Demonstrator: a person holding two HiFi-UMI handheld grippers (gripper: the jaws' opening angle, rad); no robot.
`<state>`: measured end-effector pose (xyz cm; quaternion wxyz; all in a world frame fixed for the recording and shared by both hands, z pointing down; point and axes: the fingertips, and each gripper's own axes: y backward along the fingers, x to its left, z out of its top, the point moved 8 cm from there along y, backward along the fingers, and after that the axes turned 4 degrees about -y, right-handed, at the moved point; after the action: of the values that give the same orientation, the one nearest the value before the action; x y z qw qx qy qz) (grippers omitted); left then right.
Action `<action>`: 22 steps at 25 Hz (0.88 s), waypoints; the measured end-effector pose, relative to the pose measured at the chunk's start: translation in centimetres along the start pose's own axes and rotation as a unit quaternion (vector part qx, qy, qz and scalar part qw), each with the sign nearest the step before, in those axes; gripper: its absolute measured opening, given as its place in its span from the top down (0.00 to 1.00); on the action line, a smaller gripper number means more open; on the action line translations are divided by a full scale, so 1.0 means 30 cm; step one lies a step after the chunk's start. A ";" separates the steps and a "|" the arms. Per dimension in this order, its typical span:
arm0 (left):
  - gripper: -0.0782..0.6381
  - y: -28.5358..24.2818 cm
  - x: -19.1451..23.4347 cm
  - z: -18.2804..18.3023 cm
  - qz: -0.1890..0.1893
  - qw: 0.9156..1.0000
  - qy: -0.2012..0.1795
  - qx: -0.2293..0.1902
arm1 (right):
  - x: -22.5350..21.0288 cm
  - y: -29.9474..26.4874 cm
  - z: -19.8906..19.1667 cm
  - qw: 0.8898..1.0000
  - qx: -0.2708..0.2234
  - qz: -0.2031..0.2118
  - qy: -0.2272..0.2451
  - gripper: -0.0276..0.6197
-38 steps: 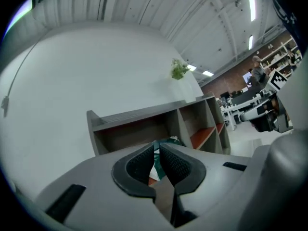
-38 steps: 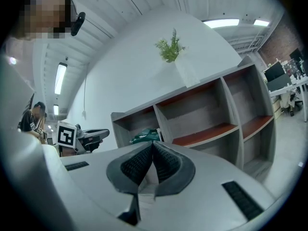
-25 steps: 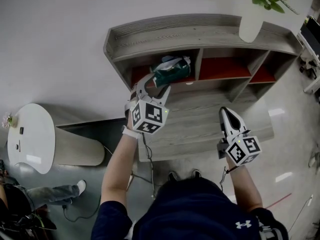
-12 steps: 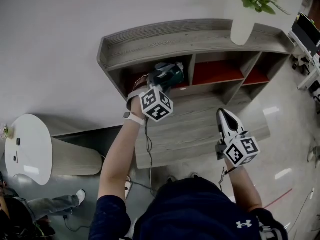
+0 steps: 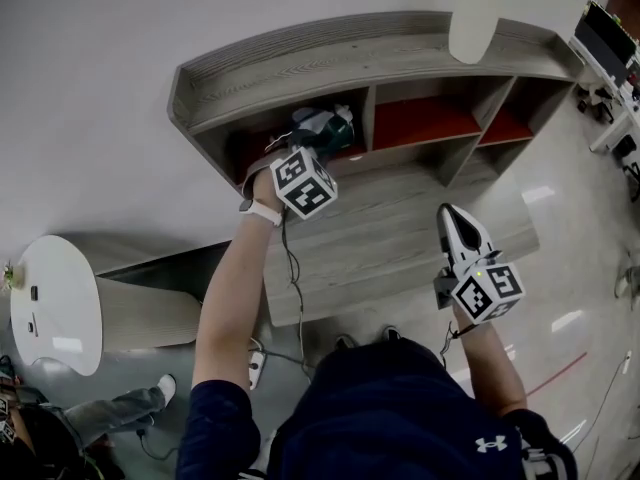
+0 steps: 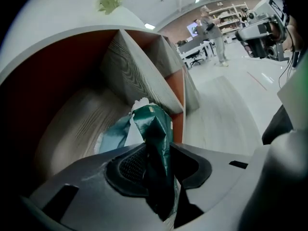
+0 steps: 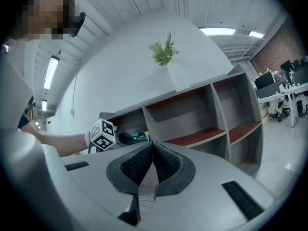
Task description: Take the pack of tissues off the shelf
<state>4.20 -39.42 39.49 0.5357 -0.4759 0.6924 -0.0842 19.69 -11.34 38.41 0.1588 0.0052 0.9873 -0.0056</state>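
The pack of tissues (image 5: 325, 128), dark green with white tissue showing, lies in the left compartment of the grey wooden shelf (image 5: 300, 63). My left gripper (image 5: 308, 148) reaches into that compartment. In the left gripper view the pack (image 6: 156, 129) stands between the jaws, which are closing; the pads (image 6: 132, 165) pinch its crumpled wrapper. My right gripper (image 5: 455, 220) hangs over the low front board, apart from the pack. Its pads (image 7: 166, 161) meet with nothing between them. The right gripper view shows the pack (image 7: 137, 137) beside the left gripper's marker cube (image 7: 103, 134).
The shelf has red back panels and three compartments; the middle one (image 5: 420, 123) and the right one hold nothing. A white vase with a plant (image 5: 472, 26) stands on top. A white round table (image 5: 55, 303) is at the left, cables lie on the floor.
My left gripper has gone forward into the left compartment and its jaws have come in on the pack. The right gripper has stayed nearly still.
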 end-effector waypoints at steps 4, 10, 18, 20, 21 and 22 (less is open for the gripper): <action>0.72 0.013 -0.003 0.012 0.022 0.999 -0.024 -0.005 | -0.014 0.011 0.000 1.000 0.000 -0.002 -0.002 0.94; 0.73 0.084 -0.060 0.017 0.062 0.996 -0.058 -0.027 | -0.012 0.036 -0.034 1.000 0.011 -0.001 -0.010 0.94; 0.73 0.183 -0.129 0.003 0.088 0.992 -0.087 -0.033 | 0.010 0.043 -0.053 1.000 0.019 0.018 -0.012 0.94; 0.73 0.214 -0.156 -0.001 0.092 0.991 -0.091 -0.034 | 0.019 0.048 -0.062 0.999 0.023 0.023 -0.014 0.94; 0.73 0.229 -0.170 -0.001 0.093 0.991 -0.094 -0.036 | 0.023 0.050 -0.066 0.999 0.025 0.025 -0.014 0.94; 0.73 0.243 -0.184 0.000 0.093 0.990 -0.095 -0.038 | 0.027 0.051 -0.069 0.999 0.026 0.027 -0.015 0.94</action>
<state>-0.12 -31.41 38.56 0.5863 -0.4351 0.6822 0.0385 18.28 -9.78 40.11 0.1731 0.0364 0.9839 -0.0273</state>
